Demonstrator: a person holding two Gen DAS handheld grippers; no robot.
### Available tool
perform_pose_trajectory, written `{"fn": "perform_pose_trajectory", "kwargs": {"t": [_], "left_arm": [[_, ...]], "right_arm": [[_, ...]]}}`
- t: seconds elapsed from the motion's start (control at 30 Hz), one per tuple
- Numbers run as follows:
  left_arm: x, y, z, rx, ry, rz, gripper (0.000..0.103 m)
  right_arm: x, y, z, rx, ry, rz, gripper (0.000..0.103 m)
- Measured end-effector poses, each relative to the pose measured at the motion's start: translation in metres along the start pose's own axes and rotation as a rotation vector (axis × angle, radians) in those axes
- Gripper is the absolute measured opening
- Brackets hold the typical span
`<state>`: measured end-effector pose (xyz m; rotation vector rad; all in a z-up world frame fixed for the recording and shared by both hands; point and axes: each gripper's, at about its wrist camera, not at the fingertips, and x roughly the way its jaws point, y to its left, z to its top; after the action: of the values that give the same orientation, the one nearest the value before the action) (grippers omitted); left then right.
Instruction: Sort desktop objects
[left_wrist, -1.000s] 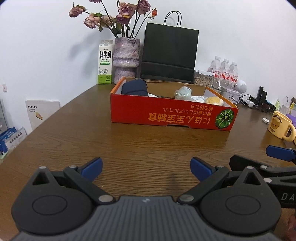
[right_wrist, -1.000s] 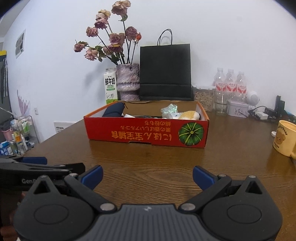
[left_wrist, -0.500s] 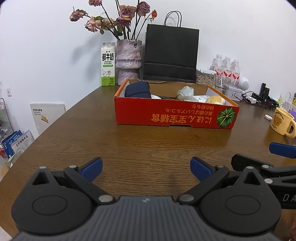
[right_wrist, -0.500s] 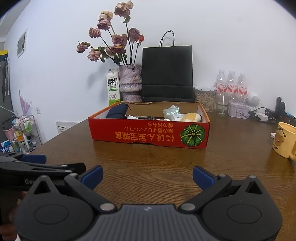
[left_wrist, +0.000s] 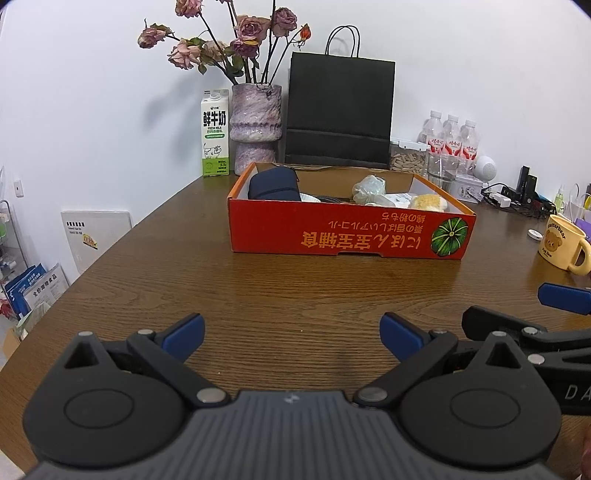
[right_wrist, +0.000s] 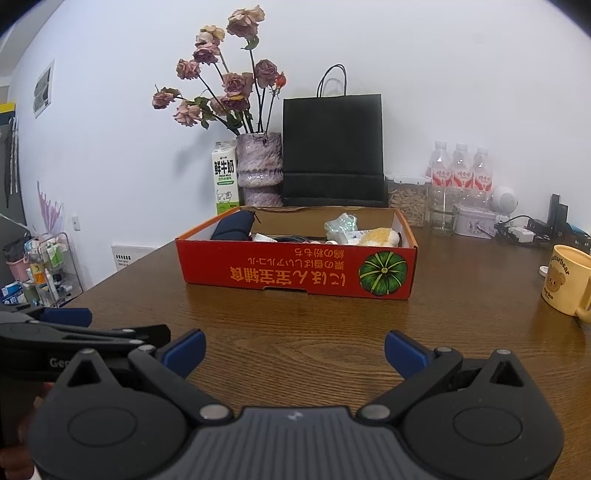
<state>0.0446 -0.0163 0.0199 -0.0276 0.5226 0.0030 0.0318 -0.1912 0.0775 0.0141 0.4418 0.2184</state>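
Your red cardboard box (left_wrist: 347, 236) sits mid-frame on the wood-grain table (left_wrist: 295, 295), long side running left to right across the view, printed front face toward you with the lettering upside down and a green pumpkin picture at its right end. Inside it: a dark navy fabric pouch (left_wrist: 273, 184) at the left, a crinkly pale plastic bundle (left_wrist: 367, 186) in the middle, and a fuzzy yellow lump (left_wrist: 428, 202) at the right.

Your left gripper (left_wrist: 291, 334) hangs low over bare table, blue-padded fingers spread wide with nothing between them. Same story for your right gripper (right_wrist: 294, 350): wide apart, nothing held.

Compared with a second ago, the box sits a bit farther back in both views.

Behind the box: a ribbed purple vase (left_wrist: 255, 125) of dried roses, a milk carton (left_wrist: 215, 134), and a matte black paper bag (left_wrist: 340, 110). A yellow bear mug (left_wrist: 563, 245) sits at right.
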Motion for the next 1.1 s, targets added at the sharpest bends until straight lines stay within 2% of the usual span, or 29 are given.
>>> {"fn": "perform_pose_trajectory", "kwargs": {"t": [1.1], "left_arm": [[0.0013,-0.0016,0.0000,0.004,0.009,-0.005,0.103]], "right_arm": [[0.0008,-0.0046,-0.0021,0.004,0.000,-0.003,0.103]]}}
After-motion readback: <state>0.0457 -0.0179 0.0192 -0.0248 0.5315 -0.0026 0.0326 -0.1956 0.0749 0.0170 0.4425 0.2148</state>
